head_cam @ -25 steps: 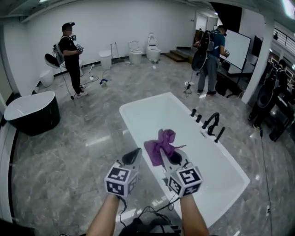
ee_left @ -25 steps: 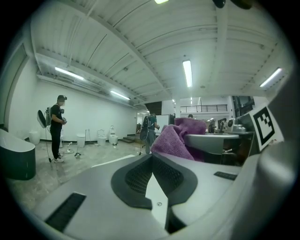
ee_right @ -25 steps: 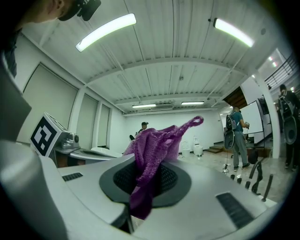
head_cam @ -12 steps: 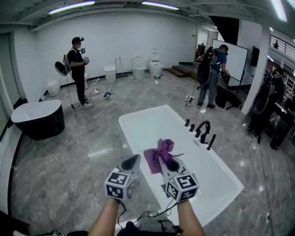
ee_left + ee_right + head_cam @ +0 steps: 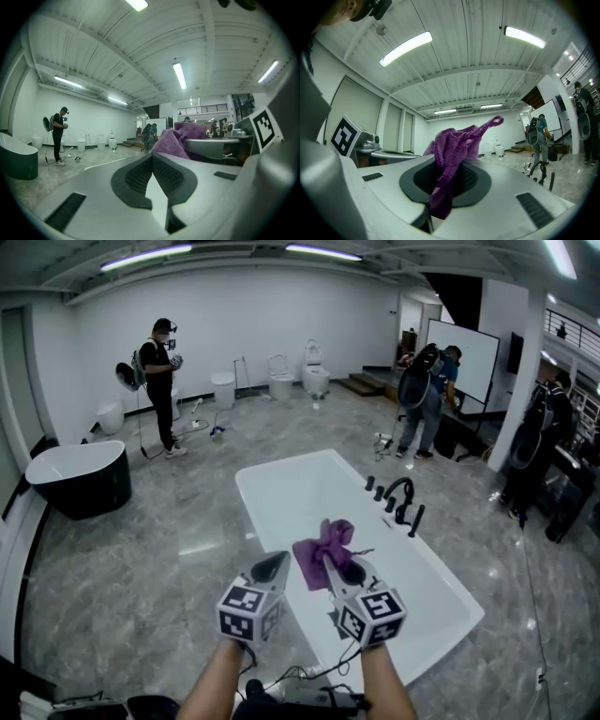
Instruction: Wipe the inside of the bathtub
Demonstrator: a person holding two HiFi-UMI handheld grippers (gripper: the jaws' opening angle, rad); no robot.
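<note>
The white bathtub (image 5: 309, 491) stood on the floor, not yet wiped. Above its near end the right gripper (image 5: 336, 568), jaws clamped on the purple cloth (image 5: 322, 542), held it ready; the left gripper (image 5: 270, 570), jaws closed and empty, hovered just beside.

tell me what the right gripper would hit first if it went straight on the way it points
Likely nothing near: the right gripper, shut on the purple cloth, points about level out over the white bathtub, not down into it. Depth is unclear.
</note>
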